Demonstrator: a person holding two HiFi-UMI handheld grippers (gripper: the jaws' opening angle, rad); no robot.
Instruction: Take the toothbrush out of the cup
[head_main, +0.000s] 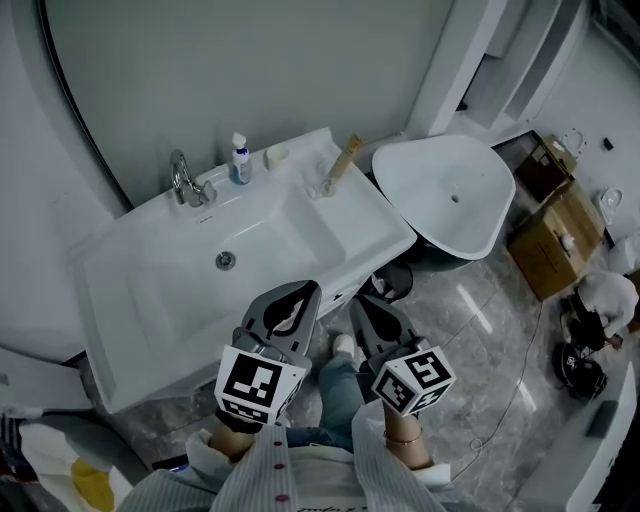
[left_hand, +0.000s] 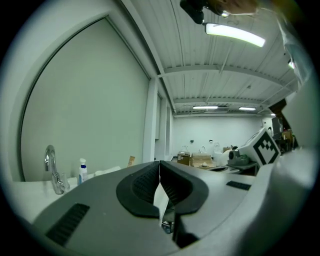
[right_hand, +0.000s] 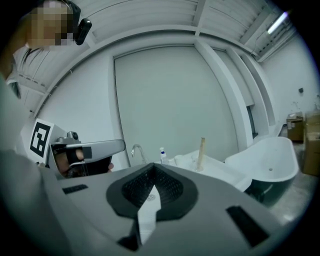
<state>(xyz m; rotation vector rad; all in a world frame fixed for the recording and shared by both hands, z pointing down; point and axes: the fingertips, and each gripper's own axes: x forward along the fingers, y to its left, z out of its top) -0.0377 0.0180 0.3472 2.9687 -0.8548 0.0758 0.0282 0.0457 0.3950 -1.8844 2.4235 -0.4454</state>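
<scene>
Behind the basin, at the right: a clear cup stands on the washstand's back edge. A tan toothbrush stands in it, leaning right.
Toothbrush from the right gripper view: upright in the cup, ahead and right of the jaws, well apart from them.
Left gripper: jaws together with nothing between them. It is held before the washstand's front edge, well apart from the cup.
Right gripper: jaws together, empty. It is just beside the left gripper, over the floor by the washstand's front corner.
Basin: white, with a round drain in its bottom.
Faucet: chrome, on the back edge, left of the cup.
Bottle: small, white and blue, between the faucet and the cup.
Bathtub: white, just right of the washstand.
Floor: grey marbled tiles, with cardboard boxes beyond the bathtub.
</scene>
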